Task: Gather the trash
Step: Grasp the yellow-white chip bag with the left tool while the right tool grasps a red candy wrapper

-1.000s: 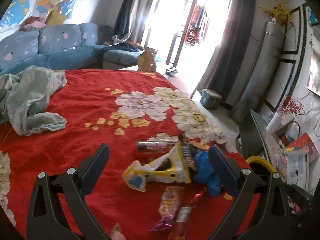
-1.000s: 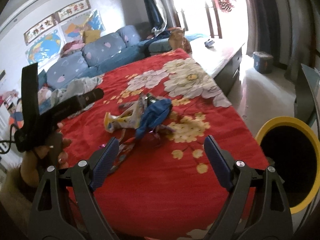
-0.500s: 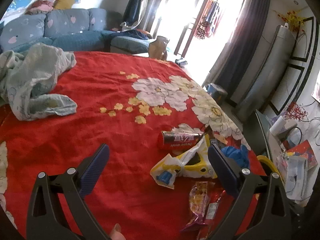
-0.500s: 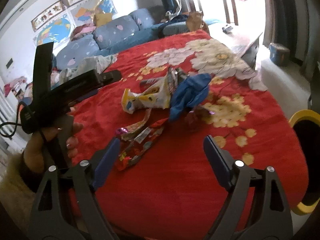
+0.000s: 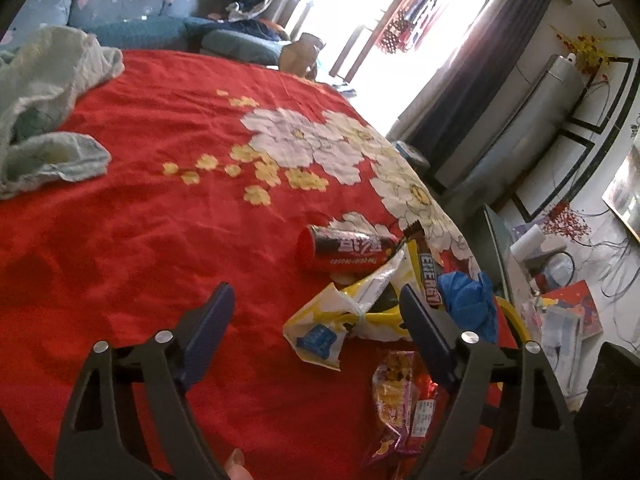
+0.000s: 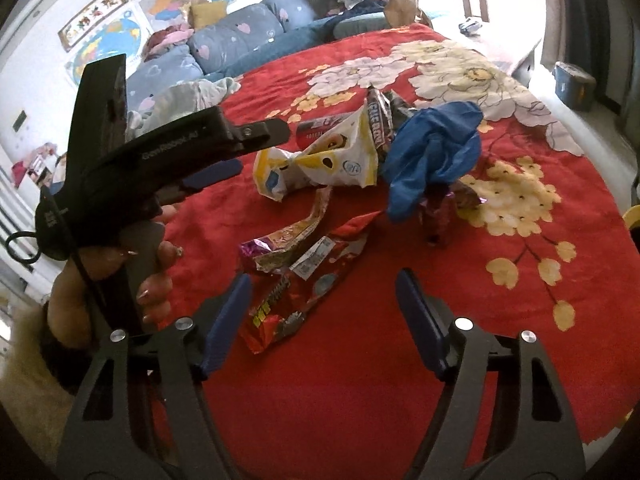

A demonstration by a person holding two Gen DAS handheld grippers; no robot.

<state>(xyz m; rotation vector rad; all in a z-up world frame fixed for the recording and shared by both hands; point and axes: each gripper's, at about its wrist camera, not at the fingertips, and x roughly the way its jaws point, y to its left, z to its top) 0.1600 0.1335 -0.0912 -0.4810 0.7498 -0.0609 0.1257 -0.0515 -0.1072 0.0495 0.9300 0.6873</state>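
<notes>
Right gripper (image 6: 322, 318): jaws part-spread and closing, nothing between the pads; hung just above the near end of the red snack wrapper (image 6: 304, 284).

Left gripper (image 5: 316, 336): jaws part-spread and closing, nothing pressed; yellow-and-white bag (image 5: 344, 316) lying in the gap, right pad just beside it. Gripped by the person's left hand (image 6: 120, 276), seen at the left edge of the right wrist view.

Red snack wrapper: flat, crinkled foil, on the red floral cloth (image 5: 140, 220) nearest the right gripper. Judged very light, slippery, limp; best pinched across a raised crease at the near end.

Pink-and-gold wrapper (image 6: 280, 240): touching the red one, partly overlapping. Judged light and crushable.

Yellow-and-white bag: knotted at the waist, puffed. Judged light, soft; knot the firmest hold.

Blue glove (image 6: 432, 152): crumpled, just beside the bag. Judged limp, easy to pinch anywhere.

Energy bar wrapper (image 5: 426, 268): leaning over the bag.

Red can (image 5: 344, 250): on its side beyond the bag. Judged stiff, smooth, liable to roll; hold across the body.

Yellow-rimmed bin (image 5: 510, 316): past the cloth's edge, mostly hidden.
</notes>
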